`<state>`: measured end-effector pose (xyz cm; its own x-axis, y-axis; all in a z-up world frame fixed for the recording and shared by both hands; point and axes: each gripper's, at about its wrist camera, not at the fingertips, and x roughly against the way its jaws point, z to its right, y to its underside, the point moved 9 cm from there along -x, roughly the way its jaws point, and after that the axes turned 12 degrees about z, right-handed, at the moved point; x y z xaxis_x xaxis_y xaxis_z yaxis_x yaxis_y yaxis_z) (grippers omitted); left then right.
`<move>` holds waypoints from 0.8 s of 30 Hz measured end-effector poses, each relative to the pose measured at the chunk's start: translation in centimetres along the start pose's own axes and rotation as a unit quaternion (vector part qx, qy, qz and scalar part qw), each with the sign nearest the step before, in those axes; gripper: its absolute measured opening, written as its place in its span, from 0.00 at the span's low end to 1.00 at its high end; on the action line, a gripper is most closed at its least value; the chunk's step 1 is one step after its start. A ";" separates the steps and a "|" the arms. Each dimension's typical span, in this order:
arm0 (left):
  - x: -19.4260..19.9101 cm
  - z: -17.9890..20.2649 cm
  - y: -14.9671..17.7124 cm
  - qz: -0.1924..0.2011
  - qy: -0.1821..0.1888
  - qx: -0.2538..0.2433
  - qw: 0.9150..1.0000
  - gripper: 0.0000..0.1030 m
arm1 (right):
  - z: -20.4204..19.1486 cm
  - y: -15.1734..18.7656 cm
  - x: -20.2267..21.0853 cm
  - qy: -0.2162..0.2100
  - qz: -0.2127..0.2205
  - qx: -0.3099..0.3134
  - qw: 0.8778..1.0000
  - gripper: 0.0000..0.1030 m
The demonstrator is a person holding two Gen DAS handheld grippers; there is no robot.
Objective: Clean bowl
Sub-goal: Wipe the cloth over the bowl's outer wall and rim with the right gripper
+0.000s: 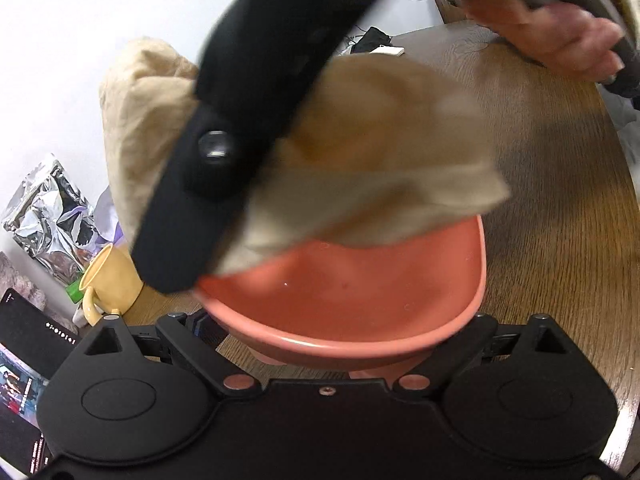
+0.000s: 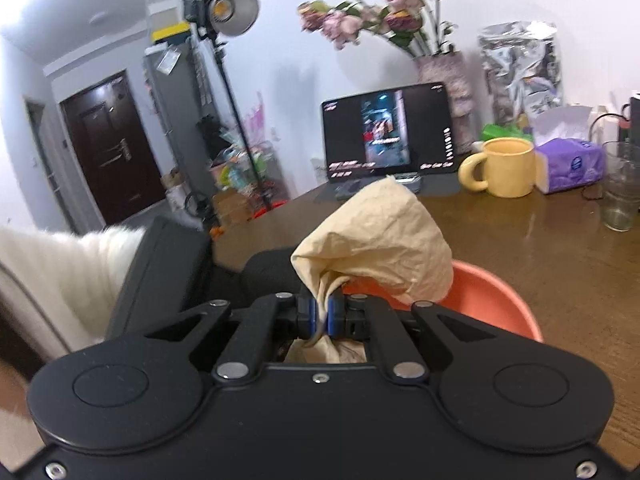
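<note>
A salmon-pink bowl (image 1: 352, 292) is tipped up off the wooden table (image 1: 560, 248), with my left gripper (image 1: 332, 320) spread wide and shut on its near wall. My right gripper (image 2: 320, 314) is shut on a bunched beige cloth (image 2: 380, 240). In the left wrist view the cloth (image 1: 380, 152) covers the far half of the bowl's inside, and the right gripper's blurred black body (image 1: 240, 100) crosses over it. A hand (image 1: 560, 36) grips its handle at the top right. In the right wrist view the bowl (image 2: 492, 304) shows to the right, below the cloth.
A yellow mug (image 2: 508, 168), a lit tablet (image 2: 388, 136), a purple tissue pack (image 2: 572, 168) and a drinking glass (image 2: 620, 188) stand at the back of the table (image 2: 520, 240). A silver bag (image 2: 520, 68) and a vase of flowers (image 2: 440, 72) line the wall. A white fluffy sleeve (image 2: 60, 272) is at left.
</note>
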<state>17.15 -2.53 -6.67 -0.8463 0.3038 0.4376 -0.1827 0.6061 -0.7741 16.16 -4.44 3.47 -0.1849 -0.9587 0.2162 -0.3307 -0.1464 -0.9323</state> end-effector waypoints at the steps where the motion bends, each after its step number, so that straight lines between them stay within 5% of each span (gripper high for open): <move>1: 0.0 0.0 0.0 0.000 0.000 0.000 1.000 0.92 | 0.4 -0.2 0.0 0.007 0.006 -0.003 1.000 0.06; 12: 0.1 0.1 0.0 0.001 0.001 -0.001 1.000 0.92 | 4.8 -1.6 0.8 0.106 0.051 -0.024 0.993 0.06; 24: 0.1 0.3 0.0 -0.001 0.002 0.002 1.000 0.92 | 7.6 0.0 4.1 0.210 0.017 0.001 0.978 0.06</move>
<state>16.93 -2.71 -6.75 -0.8437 0.3061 0.4409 -0.1857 0.6043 -0.7748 22.47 -10.24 2.16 -0.5595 -0.7784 0.2847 -0.3153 -0.1178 -0.9416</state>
